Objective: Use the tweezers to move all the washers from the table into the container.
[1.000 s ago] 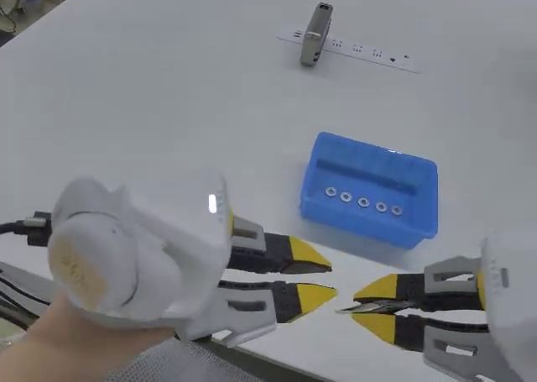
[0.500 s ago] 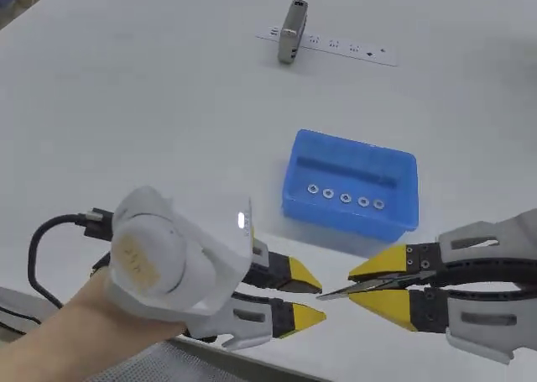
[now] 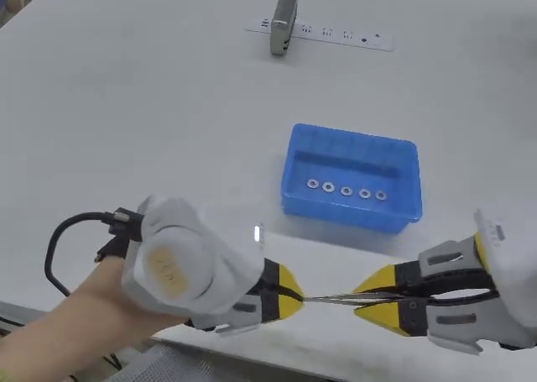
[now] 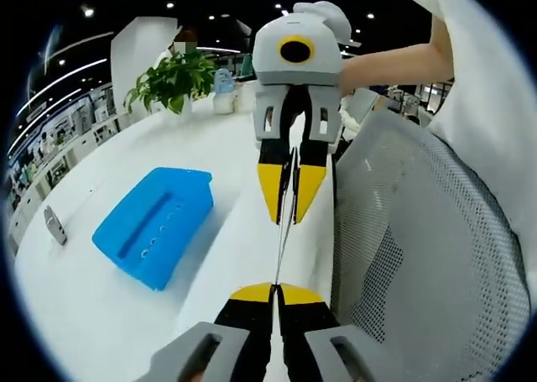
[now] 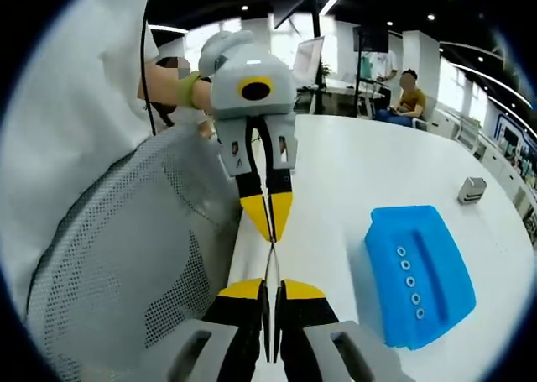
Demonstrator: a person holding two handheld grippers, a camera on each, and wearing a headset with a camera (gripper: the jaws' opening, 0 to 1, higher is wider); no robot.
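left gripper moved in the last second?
Yes. The left gripper has drawn back, farther from the blue container, and shut on the tweezers.

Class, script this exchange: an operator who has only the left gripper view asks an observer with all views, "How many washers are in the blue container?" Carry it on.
Observer: Five washers, in one row inside the blue container; the head view shows them plainly.
Operator: What trails behind my left gripper?
Observer: A black cable loops out from its rear.
Operator: Who is across the room?
Observer: In the right gripper view, a person sits at a far desk.
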